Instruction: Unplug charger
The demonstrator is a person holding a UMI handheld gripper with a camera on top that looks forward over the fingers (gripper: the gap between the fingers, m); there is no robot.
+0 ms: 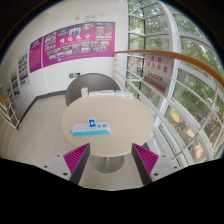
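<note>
A round light wooden table (pixel 110 135) stands just ahead of my fingers. On it lies a white power strip with a blue part (pixel 90 126), toward the table's left side; I cannot make out the charger or its cable. My gripper (pixel 112 160) is open and empty, its two magenta pads (pixel 76 155) spread wide above the table's near edge. The strip lies beyond the fingers, a little to the left.
A second round table (pixel 98 95) with small objects stands behind the first. A wall with pink posters (pixel 78 45) is at the back left. A glass wall with white frames (pixel 175 90) runs along the right. Pale floor (pixel 40 125) lies to the left.
</note>
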